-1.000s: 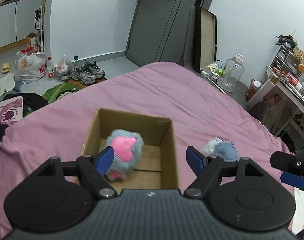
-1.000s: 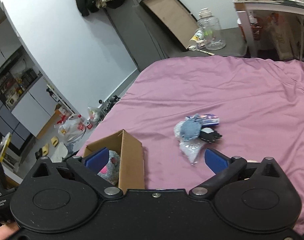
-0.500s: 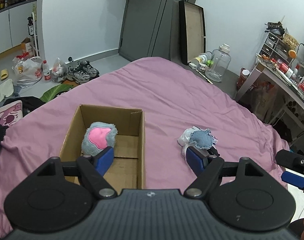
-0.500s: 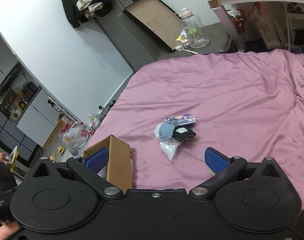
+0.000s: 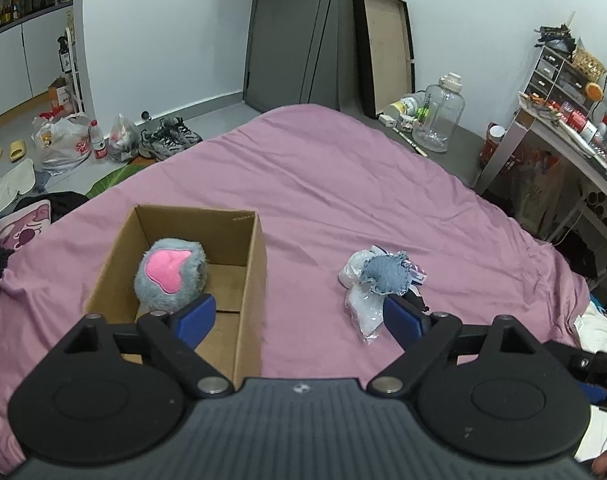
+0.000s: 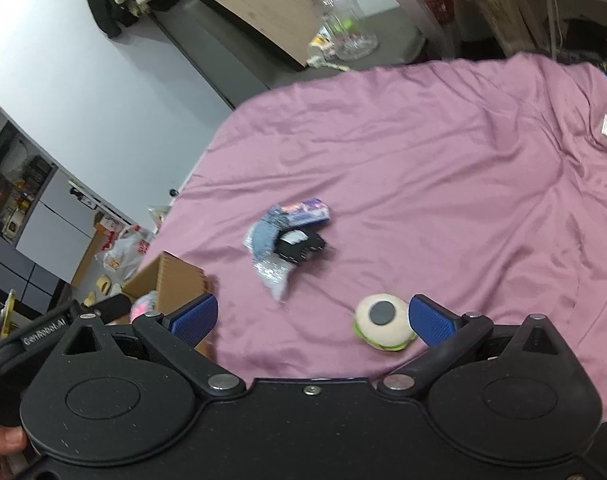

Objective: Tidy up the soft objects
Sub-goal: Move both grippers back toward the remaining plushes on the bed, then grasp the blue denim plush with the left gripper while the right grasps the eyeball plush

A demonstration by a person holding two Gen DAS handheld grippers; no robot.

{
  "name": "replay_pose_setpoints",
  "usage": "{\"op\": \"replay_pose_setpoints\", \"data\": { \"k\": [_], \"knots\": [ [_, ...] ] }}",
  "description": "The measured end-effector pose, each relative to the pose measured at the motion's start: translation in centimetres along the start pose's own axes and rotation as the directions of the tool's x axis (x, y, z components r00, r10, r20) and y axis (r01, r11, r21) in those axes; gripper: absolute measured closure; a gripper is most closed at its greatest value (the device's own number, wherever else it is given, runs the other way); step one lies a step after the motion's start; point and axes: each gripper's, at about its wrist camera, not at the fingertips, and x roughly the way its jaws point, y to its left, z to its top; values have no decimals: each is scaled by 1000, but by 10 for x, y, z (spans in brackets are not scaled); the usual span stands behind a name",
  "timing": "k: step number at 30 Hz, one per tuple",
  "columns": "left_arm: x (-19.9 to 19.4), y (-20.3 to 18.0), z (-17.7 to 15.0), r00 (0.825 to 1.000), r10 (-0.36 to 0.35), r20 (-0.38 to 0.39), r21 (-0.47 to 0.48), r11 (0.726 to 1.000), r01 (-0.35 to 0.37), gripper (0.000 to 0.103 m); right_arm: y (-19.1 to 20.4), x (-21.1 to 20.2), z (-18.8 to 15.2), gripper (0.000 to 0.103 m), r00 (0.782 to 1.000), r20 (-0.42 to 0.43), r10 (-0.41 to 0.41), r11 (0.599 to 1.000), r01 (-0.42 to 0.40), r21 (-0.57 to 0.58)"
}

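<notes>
Left gripper (image 5: 299, 318) and right gripper (image 6: 311, 314): both spread, empty. Cardboard box (image 5: 252, 280) long axis runs 6-to-12 o'clock; grey plush (image 5: 170, 274) inside, pink patch facing up.

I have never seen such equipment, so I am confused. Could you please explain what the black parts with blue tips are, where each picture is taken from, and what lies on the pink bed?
A person holds two handheld grasping tools, each with a camera looking along its blue-tipped fingers. One picture comes from the left tool, the other from the right tool. Both are open and hold nothing. On the pink bedsheet stands an open brown cardboard box containing a fluffy grey ball with a pink patch. Beside it lies a small pile of denim cloth and plastic bags. The right view also shows a round cream and green plush toy.
</notes>
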Motion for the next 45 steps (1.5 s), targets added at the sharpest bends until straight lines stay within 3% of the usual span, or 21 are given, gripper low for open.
{"op": "replay_pose_setpoints", "data": {
  "k": [8,16,36,39,45],
  "knots": [
    [22,-20,1,1000,13,-29,18,1000,-12,13,-26,22,3,0,999,-42,10,998,-7,55],
    [53,-40,7,999,14,-49,27,1000,-13,13,-49,57,6,0,993,-116,-38,989,54,140],
    [128,-82,21,994,17,-111,42,999,-13,13,-50,102,1,1,974,-213,-78,993,94,69],
    [140,-89,21,992,14,-127,42,999,-8,13,-49,106,-1,2,970,-229,-87,994,100,46],
    [161,-99,17,988,17,-156,48,999,-10,13,-46,115,-6,25,961,-264,-86,996,90,6]
  ]
}}
